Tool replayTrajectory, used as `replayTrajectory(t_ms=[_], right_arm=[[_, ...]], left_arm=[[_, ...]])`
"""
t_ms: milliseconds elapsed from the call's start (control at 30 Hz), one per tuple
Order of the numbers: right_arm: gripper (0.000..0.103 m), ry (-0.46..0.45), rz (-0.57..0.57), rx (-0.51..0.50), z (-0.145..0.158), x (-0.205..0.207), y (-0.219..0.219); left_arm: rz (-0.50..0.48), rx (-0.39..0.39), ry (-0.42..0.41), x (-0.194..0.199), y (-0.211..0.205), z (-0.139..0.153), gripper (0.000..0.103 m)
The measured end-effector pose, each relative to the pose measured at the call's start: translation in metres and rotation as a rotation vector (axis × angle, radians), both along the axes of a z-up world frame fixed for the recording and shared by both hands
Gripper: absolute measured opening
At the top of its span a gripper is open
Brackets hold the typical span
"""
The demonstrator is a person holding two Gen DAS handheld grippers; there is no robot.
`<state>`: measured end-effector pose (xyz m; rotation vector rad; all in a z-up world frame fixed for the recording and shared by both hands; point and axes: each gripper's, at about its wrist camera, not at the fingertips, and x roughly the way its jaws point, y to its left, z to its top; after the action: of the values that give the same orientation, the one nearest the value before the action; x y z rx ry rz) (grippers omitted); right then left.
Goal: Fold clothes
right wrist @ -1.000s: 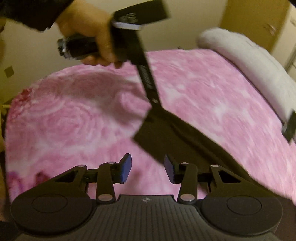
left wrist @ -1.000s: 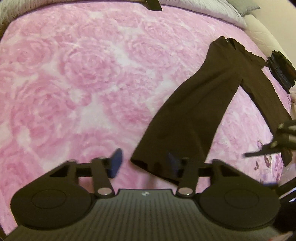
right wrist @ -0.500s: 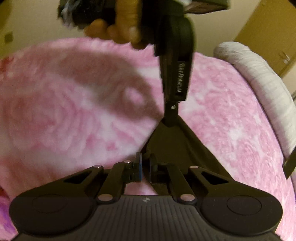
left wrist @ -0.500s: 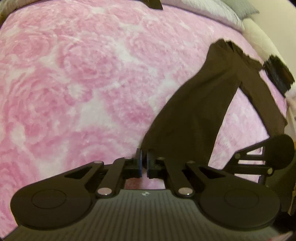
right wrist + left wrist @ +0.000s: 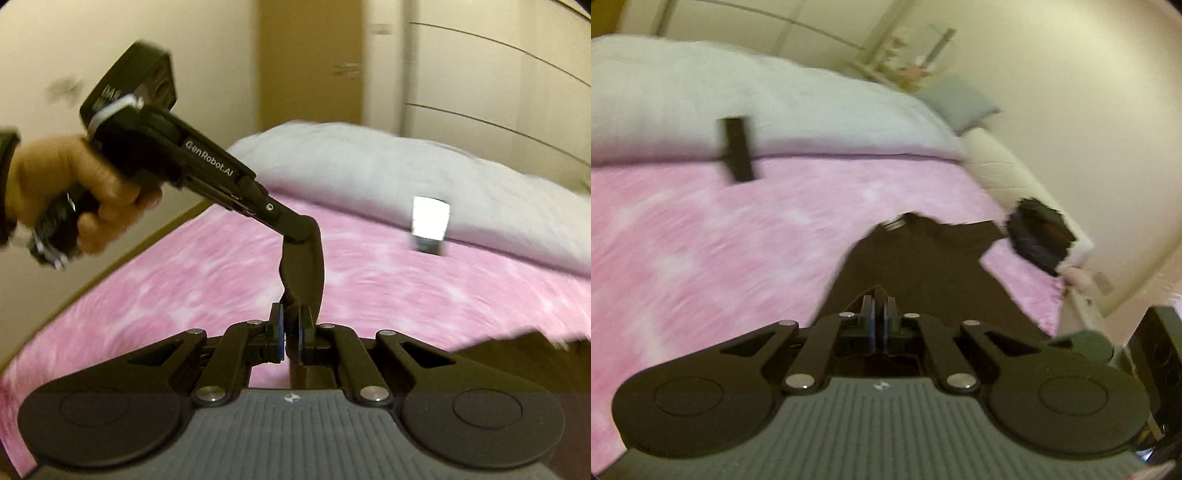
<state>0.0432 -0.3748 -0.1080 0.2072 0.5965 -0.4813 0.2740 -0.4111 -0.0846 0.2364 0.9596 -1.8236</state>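
In the left wrist view, the trousers (image 5: 916, 266) are lying on the blanket (image 5: 701, 258) at centre frame, the pillow (image 5: 701, 103) is sitting behind along the upper left, and a dark bundle (image 5: 1039, 238) is resting at the bed's right edge.

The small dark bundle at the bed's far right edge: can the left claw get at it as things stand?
Probably not right now. The left claw is shut on the dark trousers, so it is occupied. The dark bundle lies beyond the trousers' far end, with only pink blanket between them, so nothing else seems to block the way.
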Motion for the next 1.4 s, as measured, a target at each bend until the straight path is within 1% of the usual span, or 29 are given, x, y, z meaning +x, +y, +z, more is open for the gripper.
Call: replayTrajectory(t_ms=[67,167,233,300,367,400,500,533,567,600,700,800,900,1033,1100,1167,1200,1233,1267,1300,1333,1400], right_arm=[[0.004,-0.041,-0.092,0.034,0.012,-0.037,-0.021],[0.004,-0.104,-0.227,0.088,0.018,-0.099,-0.059],[0.005,-0.144,-0.307,0.127,0.018,-0.142,-0.086],[0.005,-0.182,-0.375,0.169,0.013,-0.187,-0.115],[0.005,-0.196,-0.421,0.206,0.004,-0.231,-0.141],[0.005,-0.196,-0.440,0.223,-0.002,-0.252,-0.156],[0.005,-0.186,-0.494,0.279,-0.023,-0.314,-0.204],[0.005,-0.177,-0.510,0.300,-0.032,-0.333,-0.222],[0.005,-0.172,-0.528,0.319,-0.045,-0.347,-0.231],[0.006,-0.161,-0.541,0.336,-0.055,-0.360,-0.245],[0.006,-0.133,-0.575,0.385,-0.084,-0.392,-0.284],[0.006,-0.109,-0.573,0.389,-0.101,-0.408,-0.304],[0.006,-0.109,-0.565,0.362,-0.106,-0.411,-0.324],[0.006,-0.127,-0.565,0.299,-0.101,-0.413,-0.338],[0.006,-0.123,-0.569,0.277,-0.101,-0.414,-0.345],[0.006,-0.109,-0.577,0.294,-0.111,-0.414,-0.352],[0.006,-0.100,-0.578,0.307,-0.117,-0.413,-0.354],[0.006,-0.090,-0.579,0.320,-0.122,-0.412,-0.356],[0.006,-0.081,-0.580,0.333,-0.128,-0.411,-0.358],[0.006,-0.071,-0.581,0.346,-0.134,-0.410,-0.360],[0.006,-0.079,-0.589,0.374,-0.137,-0.413,-0.361],[0.006,-0.100,-0.601,0.413,-0.140,-0.415,-0.365]], left_arm=[[-0.061,-0.019,-0.016,-0.044,-0.034,0.012,0.001],[-0.146,-0.044,-0.048,-0.121,-0.084,0.024,0.001],[-0.182,-0.047,-0.077,-0.170,-0.118,0.027,0.001],[-0.192,-0.039,-0.096,-0.221,-0.151,0.023,0.001],[-0.185,-0.022,-0.136,-0.269,-0.180,0.010,0.001],[-0.176,-0.011,-0.166,-0.297,-0.196,0.000,0.001],[-0.131,0.046,-0.199,-0.364,-0.243,-0.037,0.001],[-0.121,0.059,-0.217,-0.383,-0.256,-0.048,0.001],[-0.112,0.069,-0.238,-0.401,-0.269,-0.059,0.001],[-0.106,0.081,-0.242,-0.411,-0.280,-0.069,0.001],[-0.089,0.117,-0.233,-0.434,-0.309,-0.097,0.001],[-0.073,0.128,-0.244,-0.444,-0.331,-0.110,0.001],[-0.061,0.100,-0.261,-0.442,-0.346,-0.102,0.001],[-0.056,0.063,-0.249,-0.442,-0.365,-0.088,0.001],[-0.065,0.061,-0.245,-0.448,-0.377,-0.091,0.002],[-0.060,0.078,-0.236,-0.451,-0.386,-0.100,0.005],[-0.053,0.094,-0.228,-0.450,-0.388,-0.106,0.010],[-0.039,0.108,-0.220,-0.447,-0.386,-0.111,0.019],[-0.017,0.113,-0.218,-0.440,-0.380,-0.113,0.027],[0.012,0.113,-0.220,-0.431,-0.369,-0.114,0.039],[0.043,0.112,-0.223,-0.420,-0.356,-0.115,0.042],[0.141,0.109,-0.239,-0.390,-0.320,-0.113,0.045]])
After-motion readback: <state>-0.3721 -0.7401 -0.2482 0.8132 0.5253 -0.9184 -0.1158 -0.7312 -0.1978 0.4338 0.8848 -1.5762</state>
